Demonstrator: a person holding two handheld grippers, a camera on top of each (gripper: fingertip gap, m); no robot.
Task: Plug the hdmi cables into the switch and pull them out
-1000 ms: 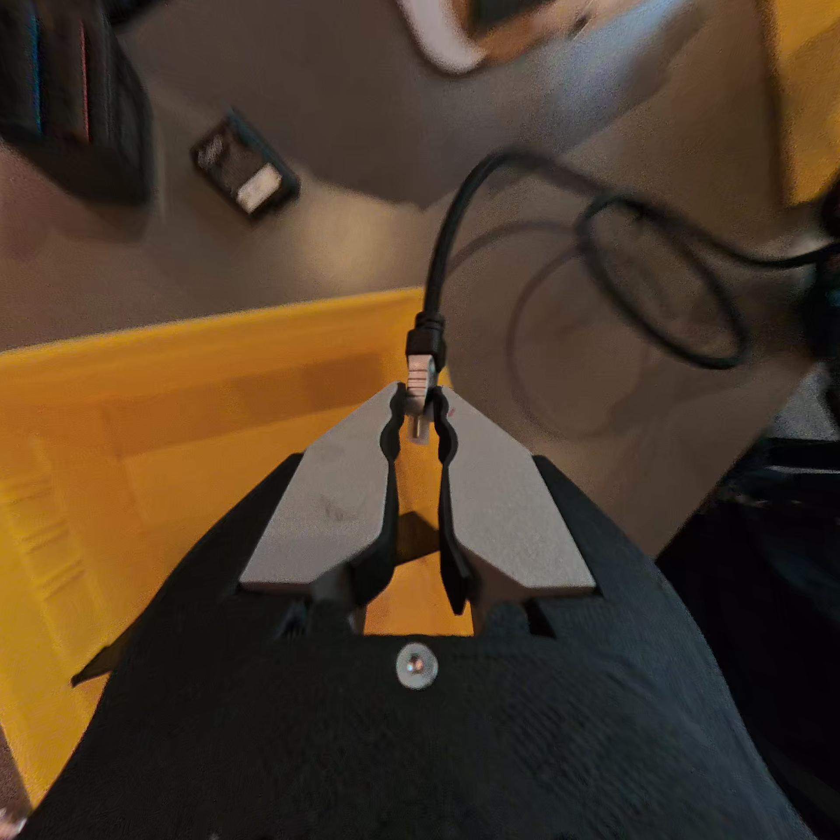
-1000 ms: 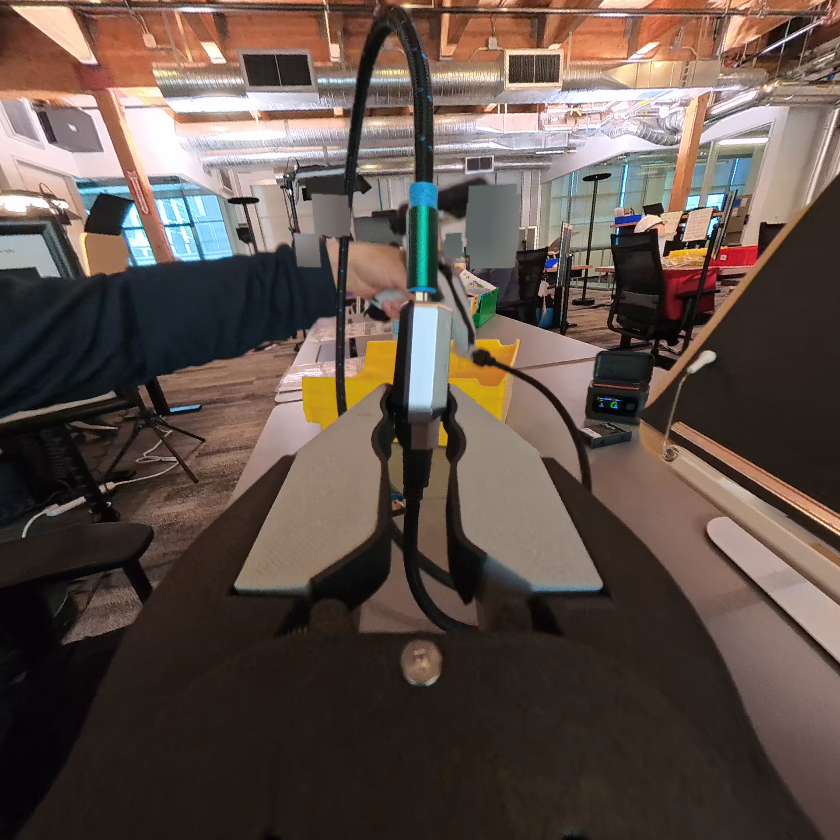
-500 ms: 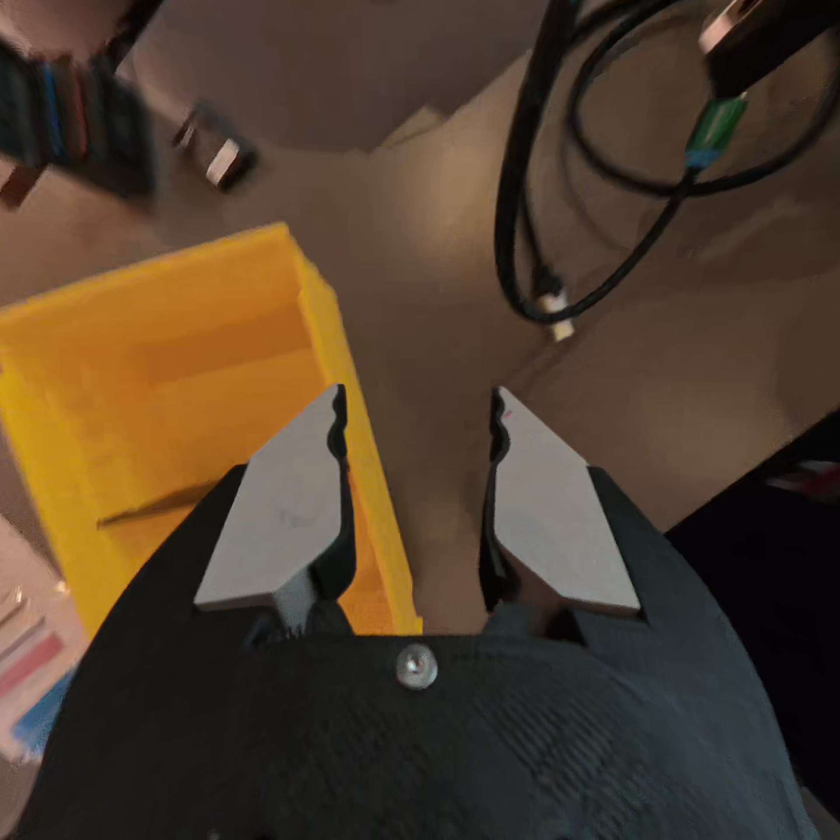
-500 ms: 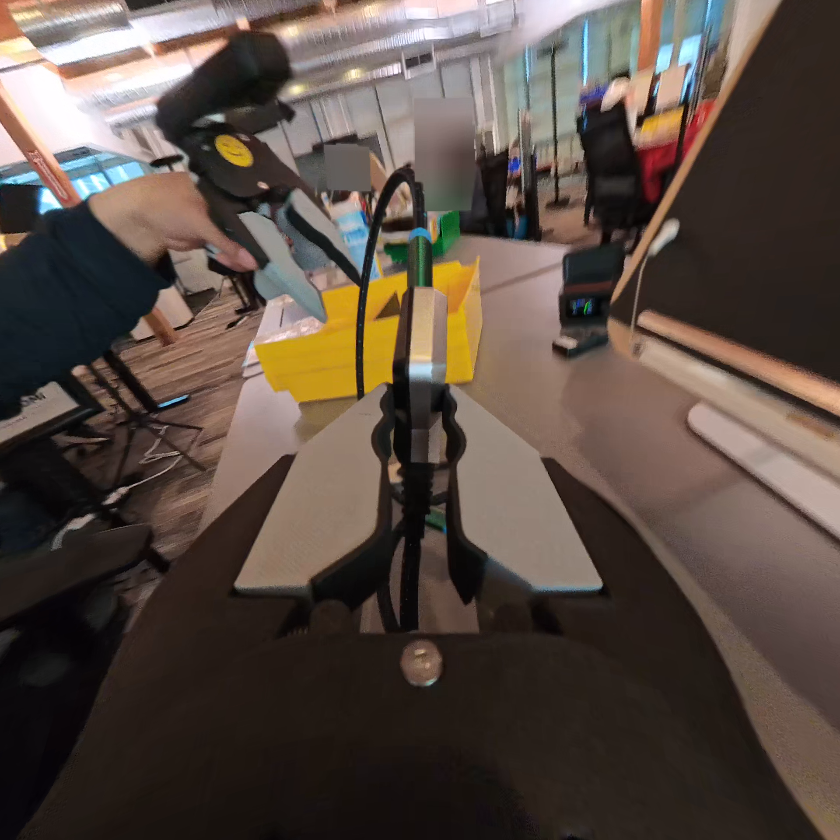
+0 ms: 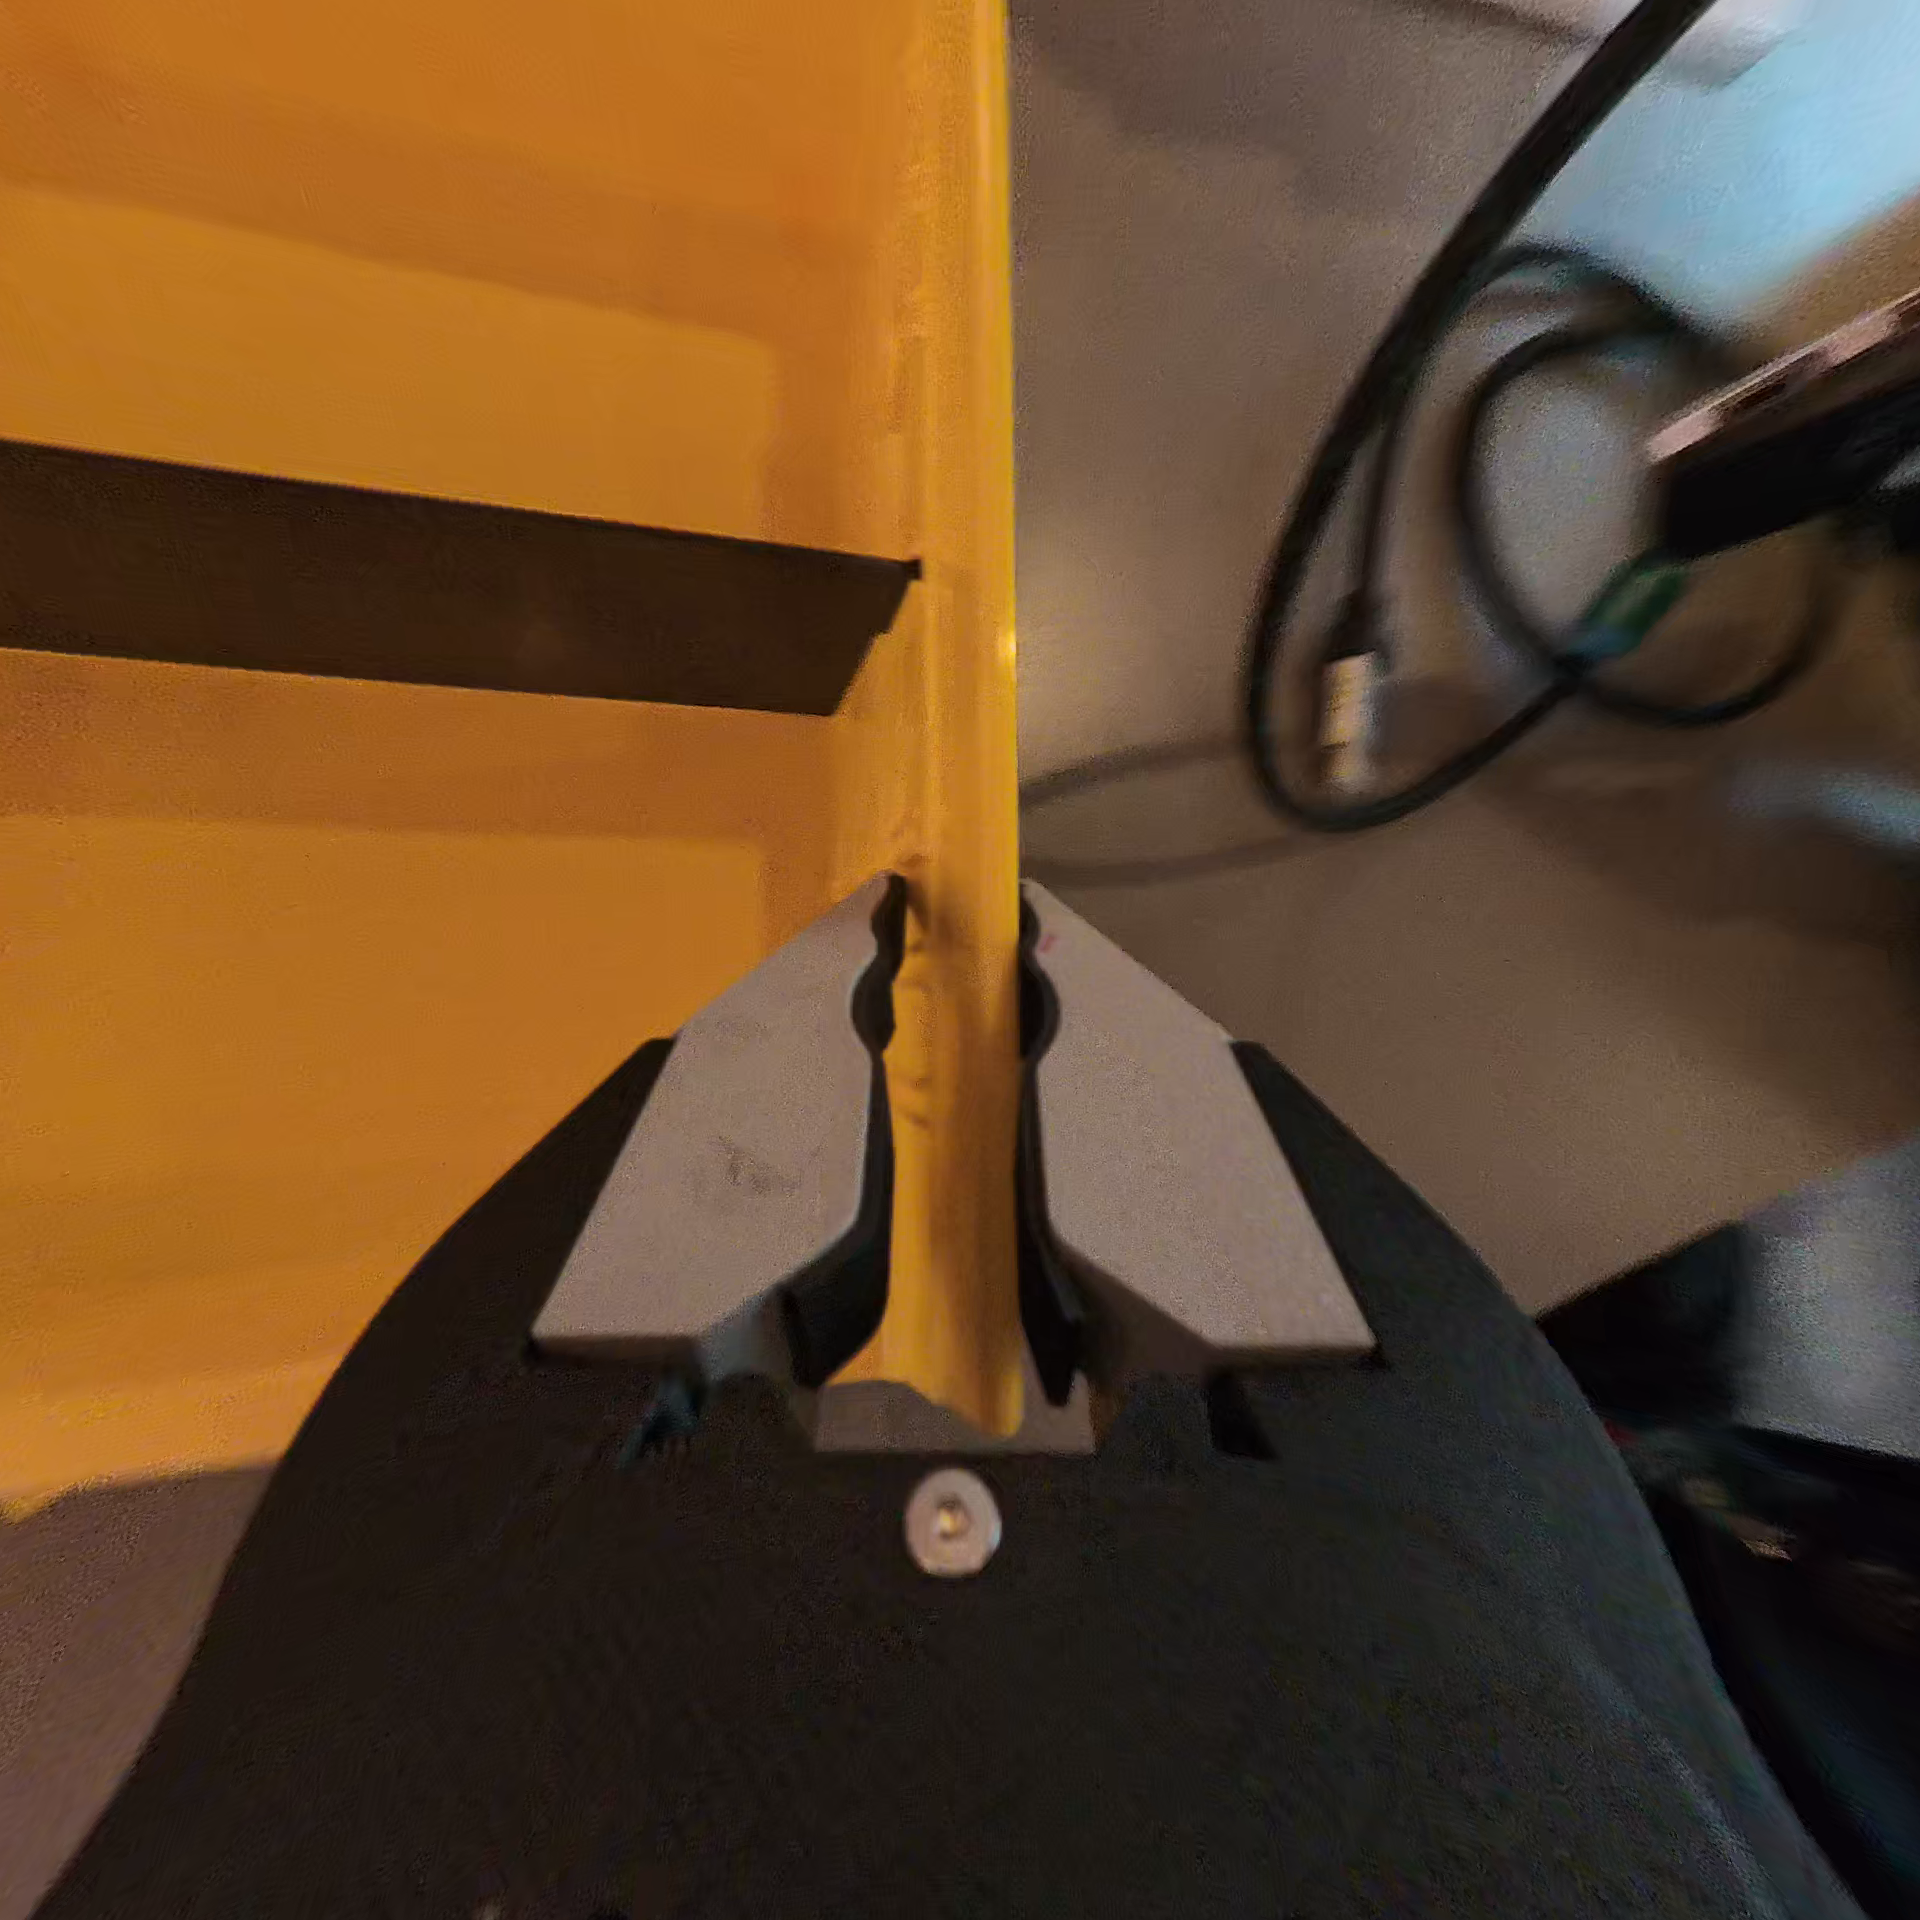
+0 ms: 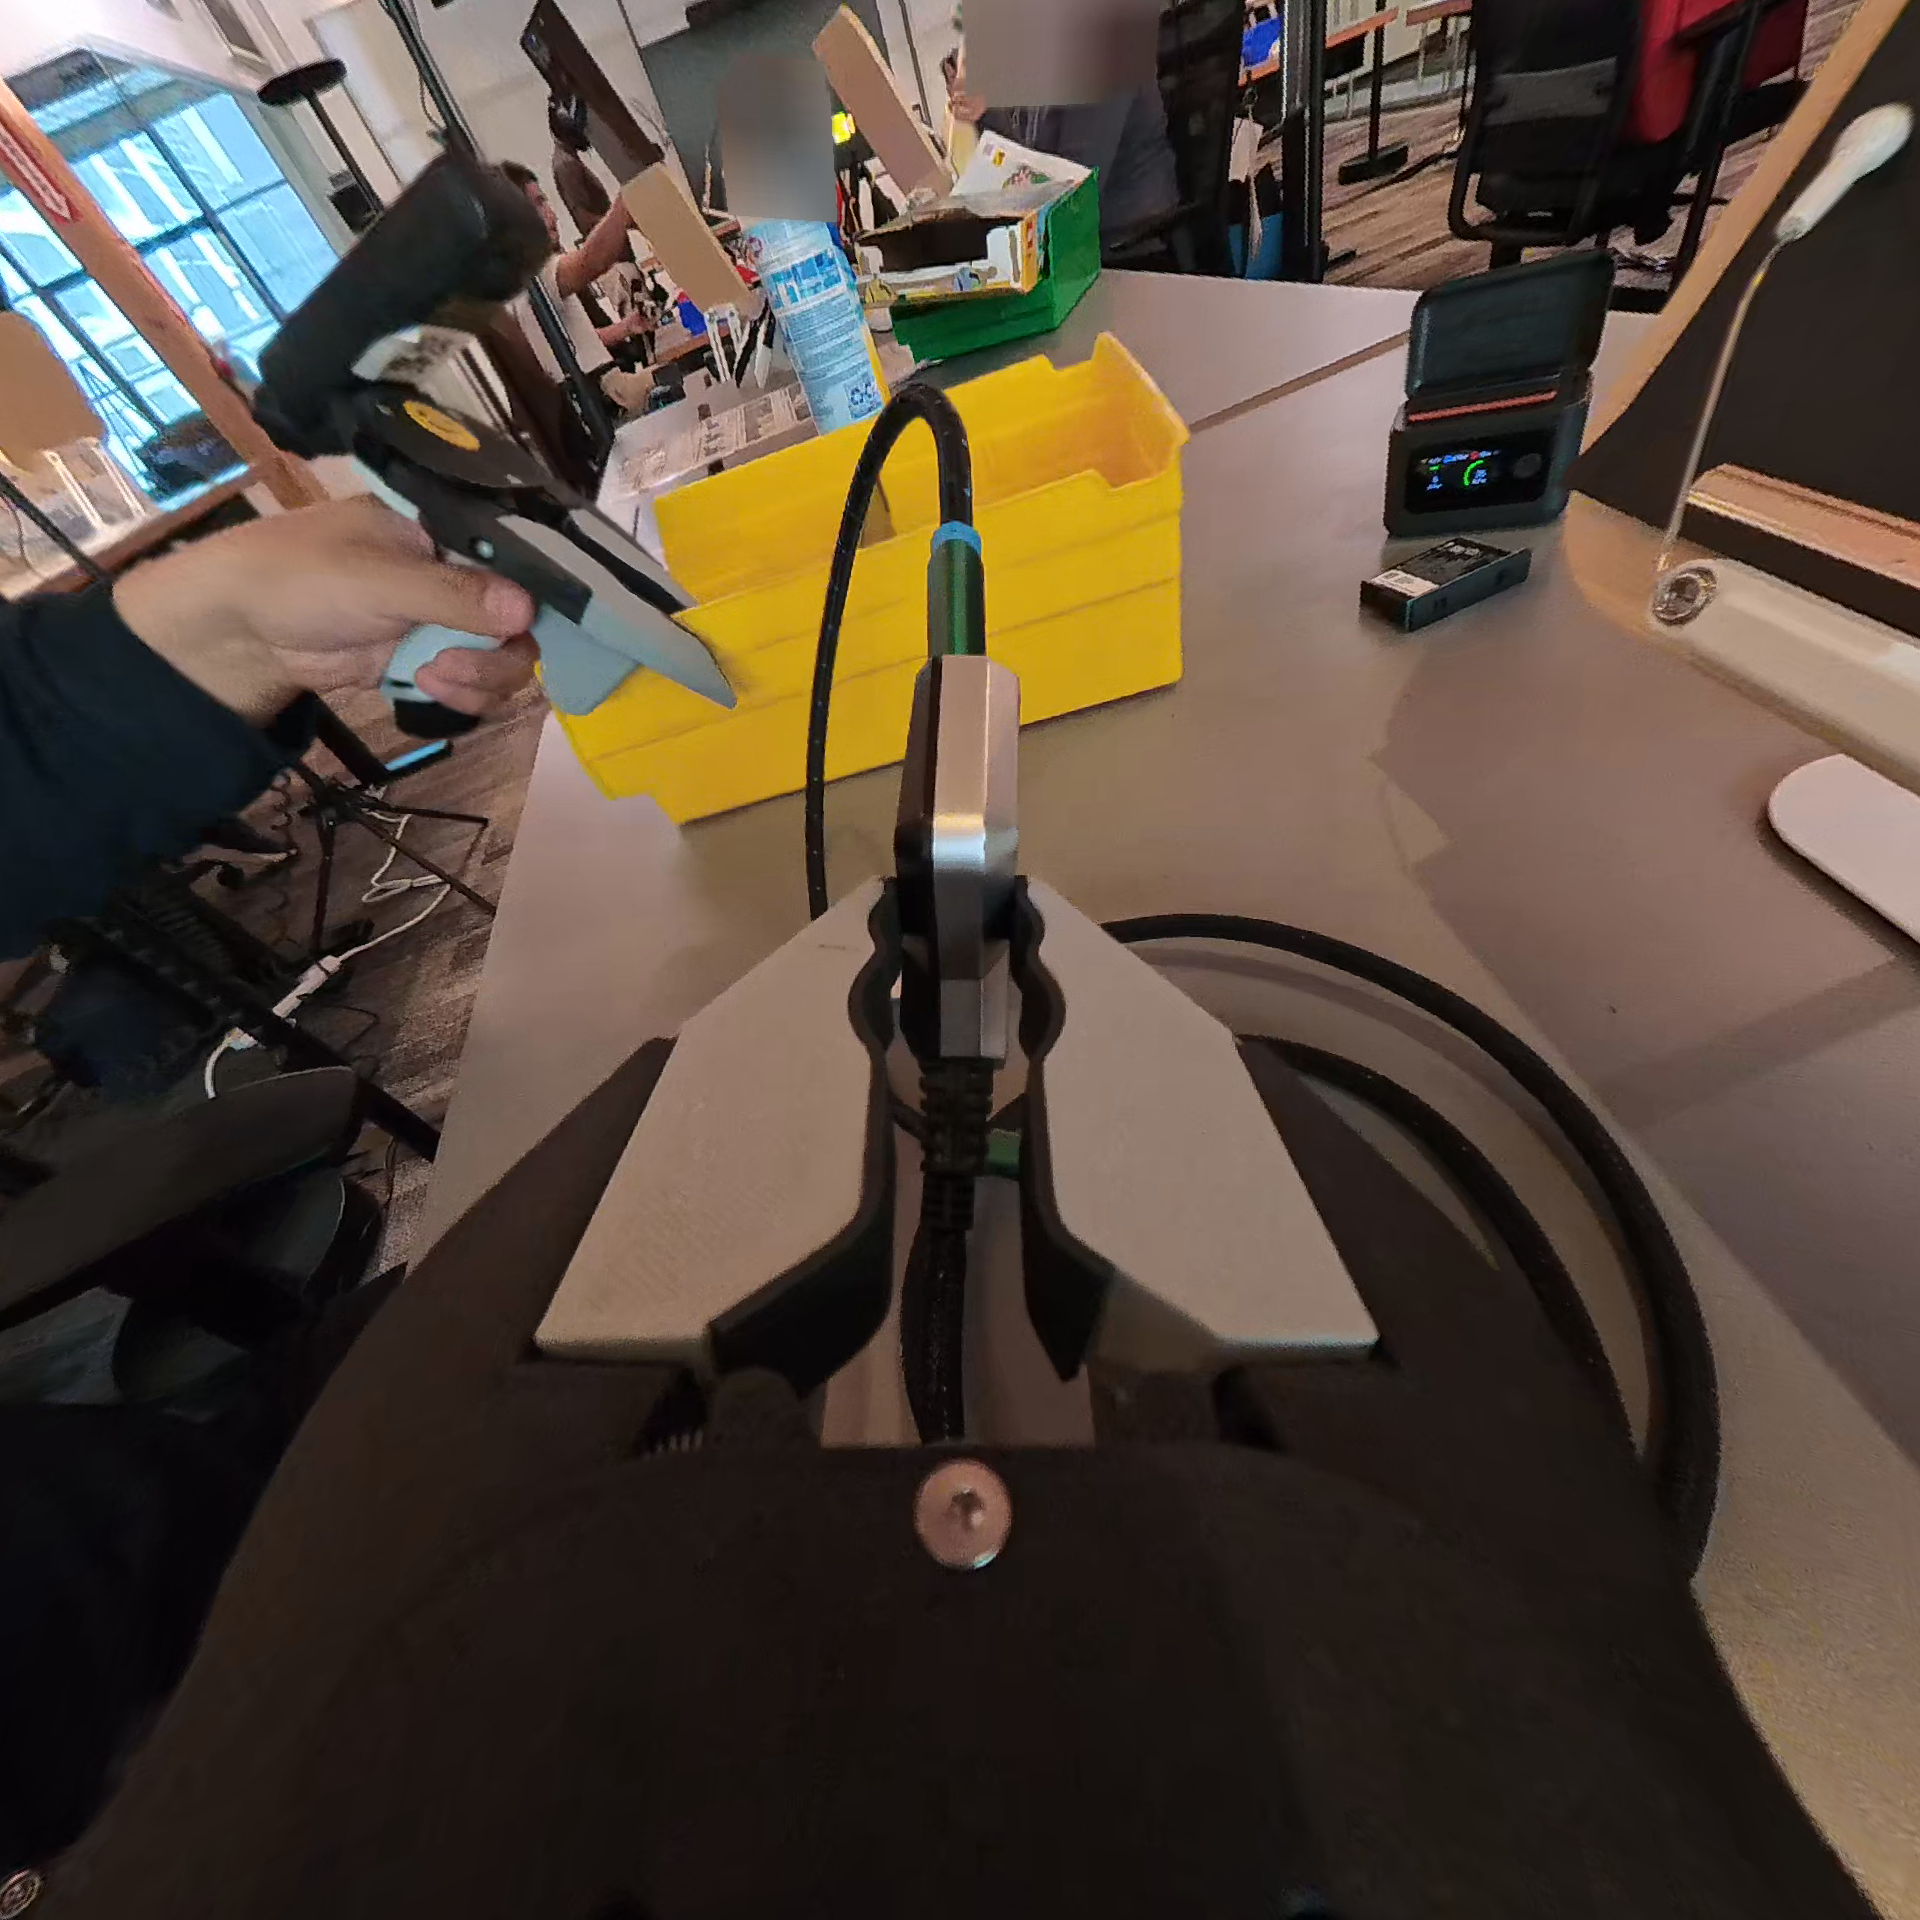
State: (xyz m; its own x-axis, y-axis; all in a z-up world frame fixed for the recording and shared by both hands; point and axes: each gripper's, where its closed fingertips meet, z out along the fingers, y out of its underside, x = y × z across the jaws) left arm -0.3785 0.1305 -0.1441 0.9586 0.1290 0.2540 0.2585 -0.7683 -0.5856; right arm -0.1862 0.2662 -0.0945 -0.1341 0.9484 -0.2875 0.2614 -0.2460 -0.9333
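Silver switch [image 6: 961,831], braided black cable [image 6: 842,623]

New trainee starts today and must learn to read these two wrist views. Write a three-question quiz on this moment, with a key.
1. True or false: the left gripper is shut on a cable.
2. What does the right gripper hold?
A. a phone
B. the silver switch
C. a pen
3. Fill in: the loose cable end lies on the ____, beside the yellow bin.

Key
1. False: its fingers straddle the bin's wall.
2. B, with a cable with a green plug in its far end.
3. table
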